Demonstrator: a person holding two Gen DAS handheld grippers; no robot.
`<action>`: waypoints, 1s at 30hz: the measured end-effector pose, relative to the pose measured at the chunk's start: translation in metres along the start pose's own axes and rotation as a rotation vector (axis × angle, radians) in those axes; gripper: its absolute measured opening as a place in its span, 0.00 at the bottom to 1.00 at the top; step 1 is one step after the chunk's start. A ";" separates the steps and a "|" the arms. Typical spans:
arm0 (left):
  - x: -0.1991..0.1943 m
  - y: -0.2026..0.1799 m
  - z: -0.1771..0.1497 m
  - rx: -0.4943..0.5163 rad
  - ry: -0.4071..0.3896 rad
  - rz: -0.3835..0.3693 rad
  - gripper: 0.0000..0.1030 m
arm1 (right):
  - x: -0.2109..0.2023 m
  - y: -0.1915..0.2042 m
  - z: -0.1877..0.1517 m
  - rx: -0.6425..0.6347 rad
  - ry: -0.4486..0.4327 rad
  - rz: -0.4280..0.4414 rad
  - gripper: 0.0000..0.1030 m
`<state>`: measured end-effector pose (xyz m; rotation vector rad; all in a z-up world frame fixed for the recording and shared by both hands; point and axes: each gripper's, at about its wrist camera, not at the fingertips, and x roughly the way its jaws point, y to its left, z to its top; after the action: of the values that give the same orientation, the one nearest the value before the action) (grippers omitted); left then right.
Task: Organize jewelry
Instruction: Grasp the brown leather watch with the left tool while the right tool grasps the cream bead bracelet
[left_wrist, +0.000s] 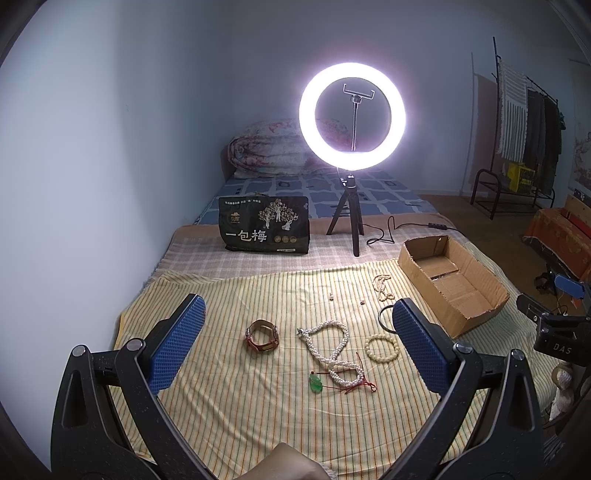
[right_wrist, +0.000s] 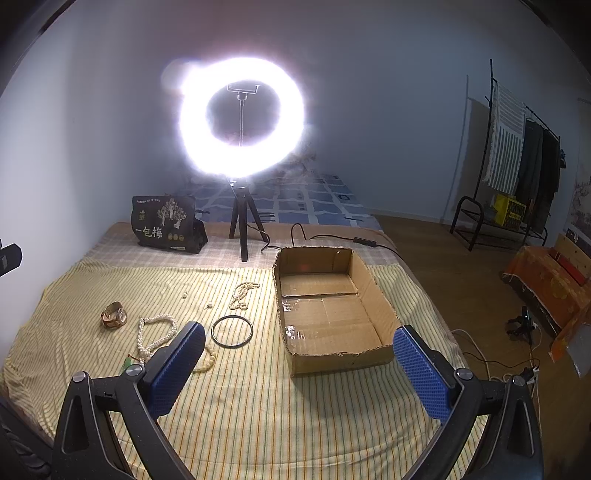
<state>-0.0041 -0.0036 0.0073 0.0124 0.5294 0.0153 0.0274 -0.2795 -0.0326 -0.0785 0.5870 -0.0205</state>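
Observation:
Jewelry lies on a yellow striped cloth (left_wrist: 229, 398). A brown watch (left_wrist: 262, 335) is at the left, a long pearl necklace (left_wrist: 332, 350) in the middle, a green pendant on a red cord (left_wrist: 316, 384) below it. A cream bead bracelet (left_wrist: 381, 346), a black ring (left_wrist: 384, 317) and a small bead strand (left_wrist: 383, 286) lie toward the open cardboard box (left_wrist: 472, 273). My left gripper (left_wrist: 299, 343) is open above the necklace. My right gripper (right_wrist: 299, 365) is open, in front of the box (right_wrist: 373, 288); the black ring (right_wrist: 232, 331) lies just left of it.
A lit ring light on a tripod (left_wrist: 349, 206) stands behind the cloth with its cable trailing right. A black bag (left_wrist: 264, 229) stands left of it. Two tiny pieces (left_wrist: 331, 296) lie on the cloth. The bed's right edge drops to a wooden floor (right_wrist: 461, 258).

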 end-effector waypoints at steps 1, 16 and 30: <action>0.002 0.001 -0.001 -0.001 0.002 0.000 1.00 | 0.001 0.001 0.000 -0.003 0.002 0.000 1.00; 0.061 0.035 -0.004 -0.006 0.139 0.089 1.00 | 0.039 0.034 -0.008 -0.164 0.043 0.051 1.00; 0.142 0.085 -0.009 -0.168 0.363 0.045 0.87 | 0.101 0.084 -0.011 -0.352 0.243 0.237 0.98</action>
<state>0.1135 0.0839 -0.0706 -0.1454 0.8891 0.1071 0.1056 -0.2010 -0.1043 -0.3512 0.8355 0.3077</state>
